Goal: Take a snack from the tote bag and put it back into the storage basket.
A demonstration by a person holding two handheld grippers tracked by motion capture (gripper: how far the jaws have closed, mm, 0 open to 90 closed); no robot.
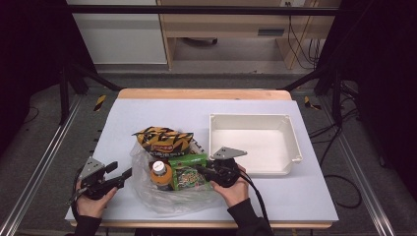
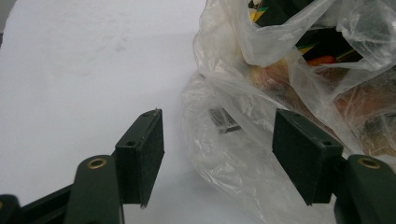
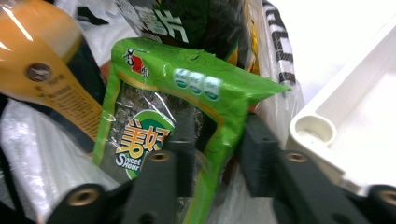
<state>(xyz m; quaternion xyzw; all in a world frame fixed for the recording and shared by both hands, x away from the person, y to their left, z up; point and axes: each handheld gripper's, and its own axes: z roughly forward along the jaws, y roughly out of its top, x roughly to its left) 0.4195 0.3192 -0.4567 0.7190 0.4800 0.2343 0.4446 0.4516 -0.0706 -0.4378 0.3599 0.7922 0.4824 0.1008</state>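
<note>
clear plastic bag (image 1: 162, 191) holds bottle (image 1: 161, 173); right claw (image 1: 209, 173) grips green packet (image 1: 188, 175); left claw (image 1: 120, 174) open.

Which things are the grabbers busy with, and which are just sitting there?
Busy with:
- green snack packet, pinched by the right gripper
- clear plastic bag, its edge between the open left gripper jaws
- white tray, likely where snacks go

Just sitting in the bag:
- orange drink bottle
- yellow-black snack bag
</note>
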